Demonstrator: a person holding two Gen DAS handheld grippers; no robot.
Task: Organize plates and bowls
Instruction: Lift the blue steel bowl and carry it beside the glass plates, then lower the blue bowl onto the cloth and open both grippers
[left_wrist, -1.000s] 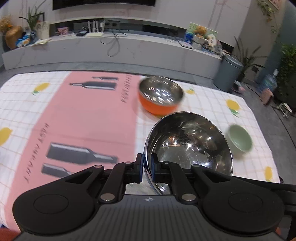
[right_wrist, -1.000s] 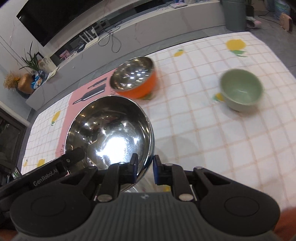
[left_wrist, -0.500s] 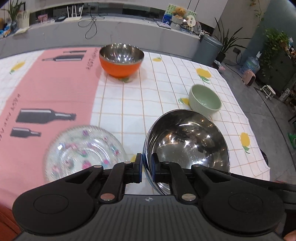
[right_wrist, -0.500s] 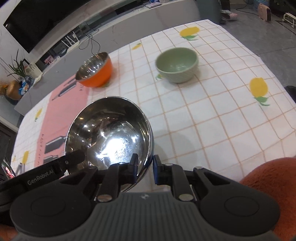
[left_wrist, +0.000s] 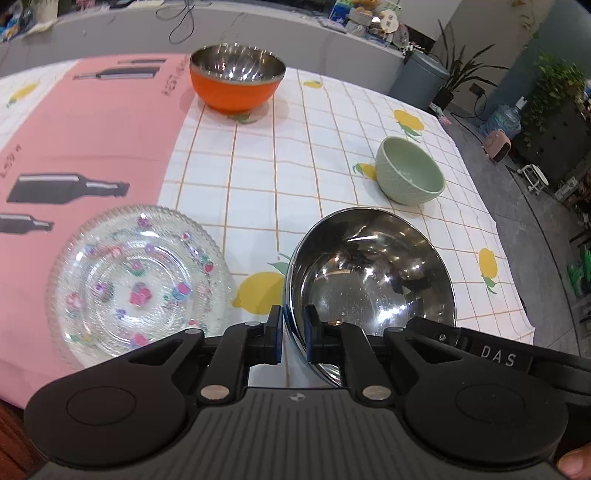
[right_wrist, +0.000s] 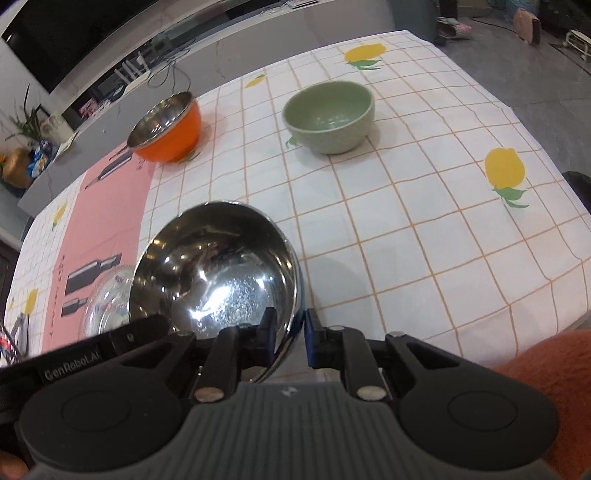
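- A table under a checked lemon-print cloth (left_wrist: 332, 177) with a pink bottle-print strip fills both views; behind it runs a long grey counter.
- The left gripper (left_wrist: 294, 334) pinches the near-left rim of a steel bowl (left_wrist: 373, 280).
- The right gripper (right_wrist: 286, 338) clamps the same bowl's opposite rim, pads either side of the wall.
- A clear flowered glass plate (left_wrist: 136, 284) lies just left of the bowl.
- A green bowl (left_wrist: 410, 175) and an orange bowl (left_wrist: 236, 77) sit farther back, well apart.

A home living room: TV console (left_wrist: 258, 22), houseplants (left_wrist: 458, 70), lemon-print tablecloth (left_wrist: 332, 155).
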